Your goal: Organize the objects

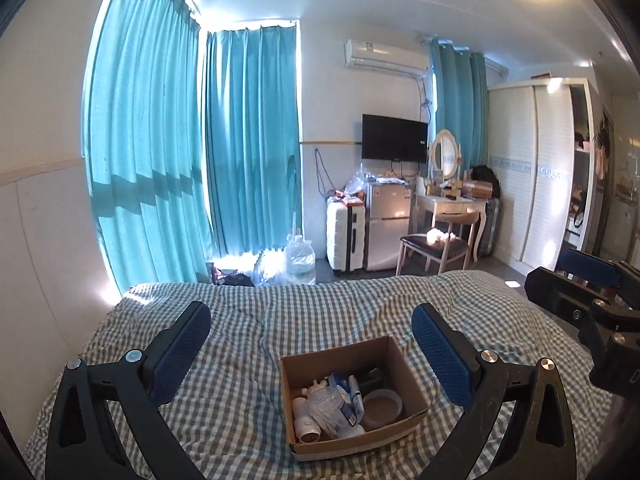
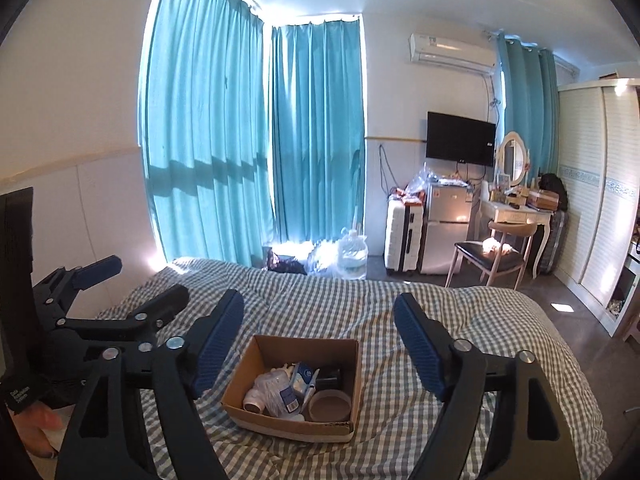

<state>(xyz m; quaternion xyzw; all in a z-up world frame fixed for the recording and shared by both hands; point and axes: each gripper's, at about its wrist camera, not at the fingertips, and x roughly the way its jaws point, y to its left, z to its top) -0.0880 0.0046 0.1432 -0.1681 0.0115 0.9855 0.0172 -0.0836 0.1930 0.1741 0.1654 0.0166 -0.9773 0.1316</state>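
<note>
Box: open brown cardboard box sits on the grey-and-white checked bedspread, holding a tape roll, white bottle and packets.
Left gripper: blue-padded jaws wide, empty, above the box.
Right gripper: jaws wide, empty.

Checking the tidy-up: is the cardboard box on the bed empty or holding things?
Holding things. The open-topped cardboard box contains a tape roll, a white bottle and plastic-wrapped packets.
</note>
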